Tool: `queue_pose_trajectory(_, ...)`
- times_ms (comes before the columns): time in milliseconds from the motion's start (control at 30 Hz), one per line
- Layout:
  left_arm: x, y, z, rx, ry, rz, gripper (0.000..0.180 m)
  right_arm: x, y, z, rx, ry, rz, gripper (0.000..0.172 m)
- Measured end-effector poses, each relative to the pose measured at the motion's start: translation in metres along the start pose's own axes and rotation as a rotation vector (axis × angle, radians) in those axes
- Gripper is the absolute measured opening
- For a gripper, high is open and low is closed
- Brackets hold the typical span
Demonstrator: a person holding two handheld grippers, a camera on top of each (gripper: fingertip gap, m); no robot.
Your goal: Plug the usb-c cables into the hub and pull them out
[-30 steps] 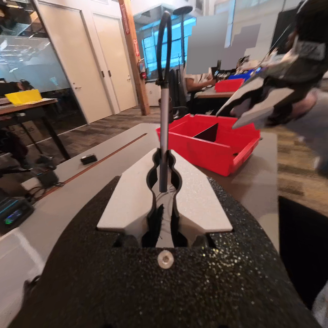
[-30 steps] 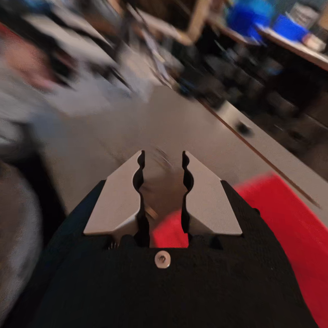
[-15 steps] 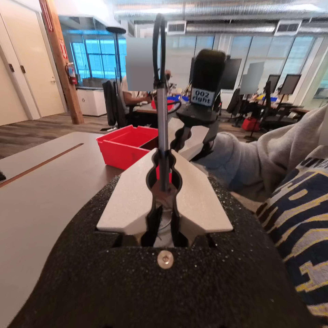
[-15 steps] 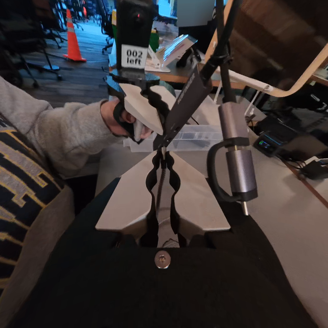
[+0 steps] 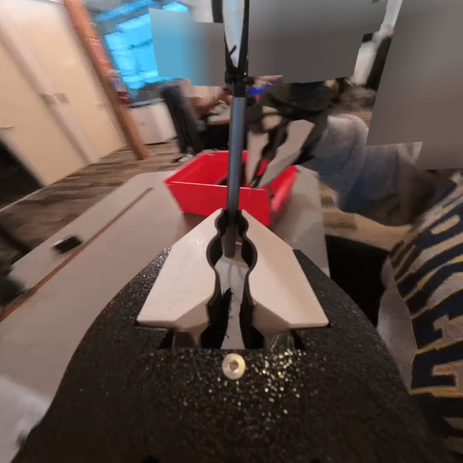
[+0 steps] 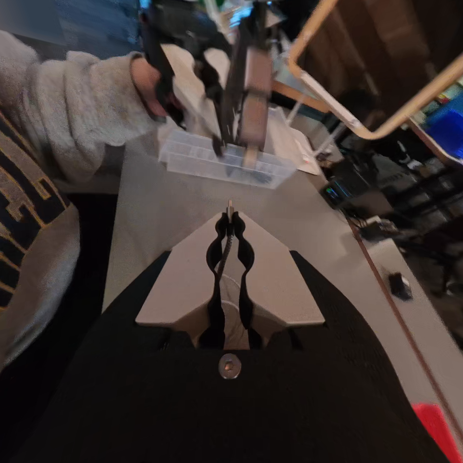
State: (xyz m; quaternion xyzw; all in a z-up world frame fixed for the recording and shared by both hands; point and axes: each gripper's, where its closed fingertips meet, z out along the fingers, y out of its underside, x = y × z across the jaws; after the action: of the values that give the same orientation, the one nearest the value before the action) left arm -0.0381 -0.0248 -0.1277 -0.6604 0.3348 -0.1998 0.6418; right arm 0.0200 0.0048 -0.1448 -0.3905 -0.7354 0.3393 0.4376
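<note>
Left gripper [image 5: 231,218] clamped on slim grey metal USB hub [image 5: 235,160], held upright above grey table [image 5: 105,240], edge-on to camera. Right gripper [image 6: 229,217] pinched on black braided usb-c cable [image 6: 225,253], silver plug tip poking past fingertips. Red plastic bin [image 5: 220,198] behind hub.

Your left gripper [image 5: 231,220] is raised off the table, its two pale fingers nearly together and clamped on a thin upright bar, your left hand [image 6: 150,92] wrapped round its handle in a grey sleeve. Your right gripper [image 6: 229,218] points forward over the table, its tips pinched tight on a plug end, fingers meeting at the front.
</note>
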Motion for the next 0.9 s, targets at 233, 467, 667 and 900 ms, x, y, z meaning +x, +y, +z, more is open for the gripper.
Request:
queue_pose_trajectory(233,-0.022,-0.003,-0.034,0.008,-0.103,-0.100,0.007,0.057,-0.061,-0.084,0.293,0.230,0.114,0.003)
queue_pose_trajectory(467,-0.014,0.004,-0.020,-0.011,-0.069,-0.130,0.007,0.119,-0.147,-0.180,0.290,0.478,-0.083,0.003)
queue_pose_trajectory(667,-0.008,0.005,-0.005,-0.018,-0.041,-0.127,0.007,0.146,-0.113,-0.206,0.165,0.561,-0.040,0.003)
queue_pose_trajectory(900,-0.002,0.004,0.020,-0.027,-0.013,-0.125,0.007,0.141,-0.021,-0.201,0.095,0.610,0.115,0.003)
